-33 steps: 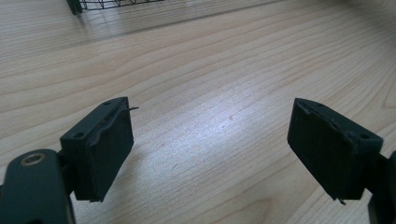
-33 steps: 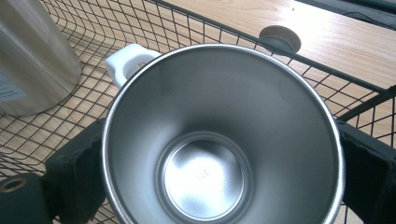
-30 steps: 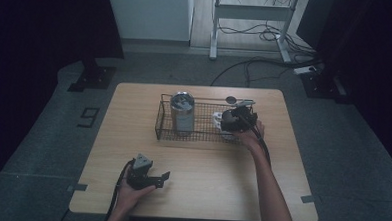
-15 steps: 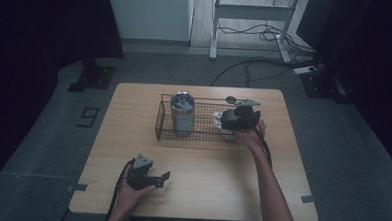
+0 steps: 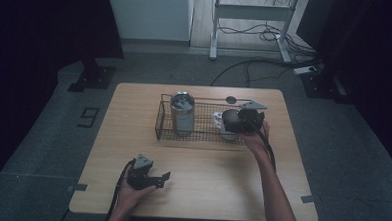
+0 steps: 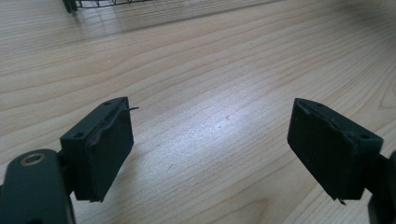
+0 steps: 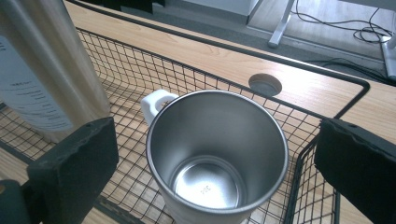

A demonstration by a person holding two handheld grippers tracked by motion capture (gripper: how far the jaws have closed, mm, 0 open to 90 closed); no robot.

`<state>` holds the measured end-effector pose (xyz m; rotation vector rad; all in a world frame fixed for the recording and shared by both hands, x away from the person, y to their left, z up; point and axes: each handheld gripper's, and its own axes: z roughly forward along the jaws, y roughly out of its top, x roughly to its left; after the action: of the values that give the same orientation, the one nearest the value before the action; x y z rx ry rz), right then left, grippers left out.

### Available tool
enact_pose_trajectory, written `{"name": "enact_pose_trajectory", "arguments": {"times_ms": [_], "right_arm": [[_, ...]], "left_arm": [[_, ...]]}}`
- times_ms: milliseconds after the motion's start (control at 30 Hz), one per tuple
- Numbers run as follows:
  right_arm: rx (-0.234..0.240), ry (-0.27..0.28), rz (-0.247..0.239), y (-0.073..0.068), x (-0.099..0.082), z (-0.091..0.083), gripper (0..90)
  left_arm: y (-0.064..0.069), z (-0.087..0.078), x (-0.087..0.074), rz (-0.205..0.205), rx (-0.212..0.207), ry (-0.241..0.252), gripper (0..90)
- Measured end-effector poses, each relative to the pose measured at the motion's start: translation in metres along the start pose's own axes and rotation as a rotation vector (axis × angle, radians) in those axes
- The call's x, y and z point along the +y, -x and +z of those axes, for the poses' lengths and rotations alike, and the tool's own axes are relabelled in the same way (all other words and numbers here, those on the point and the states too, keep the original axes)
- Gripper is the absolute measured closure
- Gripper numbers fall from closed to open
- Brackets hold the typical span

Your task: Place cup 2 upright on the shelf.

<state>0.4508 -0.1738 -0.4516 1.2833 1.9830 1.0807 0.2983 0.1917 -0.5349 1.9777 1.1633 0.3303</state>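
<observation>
A black wire basket [image 5: 203, 137] stands at the far middle of the wooden table [image 5: 206, 166]. In it stand a tall steel canister [image 5: 183, 112] and a steel mug [image 7: 217, 154] with a white handle [image 7: 156, 105]. My right gripper [image 5: 223, 122] hovers over the basket's right end. Its jaws have just been opening and now stand wide on either side of the mug, with neither pad touching it. My left gripper [image 5: 162, 179] rests near the table's front left, open, with bare wood between its pads [image 6: 109, 149].
A round cable hole [image 7: 265, 85] lies in the tabletop just behind the basket. The canister [image 7: 46, 70] rises close to the left of the right gripper's jaw. A desk frame and cables [image 5: 257, 28] sit on the floor beyond the table.
The right gripper has shifted slightly to the right, away from the mug. The left gripper has kept still.
</observation>
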Motion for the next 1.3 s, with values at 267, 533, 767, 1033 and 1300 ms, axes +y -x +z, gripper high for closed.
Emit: {"name": "enact_pose_trajectory", "arguments": {"times_ms": [267,533,767,1033,1300], "right_arm": [[0.010,0.038,0.012,0.003,-0.005,-0.015,0.6],[0.049,0.063,0.015,0.004,-0.016,-0.033,7.4],[0.062,0.087,0.041,0.007,-0.030,-0.053,9.1],[0.068,0.093,0.070,0.011,-0.063,-0.072,11.8],[0.073,0.077,0.088,0.013,-0.095,-0.085,13.3]], "left_arm": [[-0.002,-0.001,0.000,-0.003,0.006,0.005,14.6],[-0.003,-0.001,0.000,-0.001,0.008,0.001,14.6],[-0.001,-0.001,0.000,-0.002,0.011,0.006,14.6],[-0.001,-0.001,0.000,0.003,0.011,0.005,14.6],[-0.001,-0.002,0.000,0.002,0.010,0.007,14.6]]}}
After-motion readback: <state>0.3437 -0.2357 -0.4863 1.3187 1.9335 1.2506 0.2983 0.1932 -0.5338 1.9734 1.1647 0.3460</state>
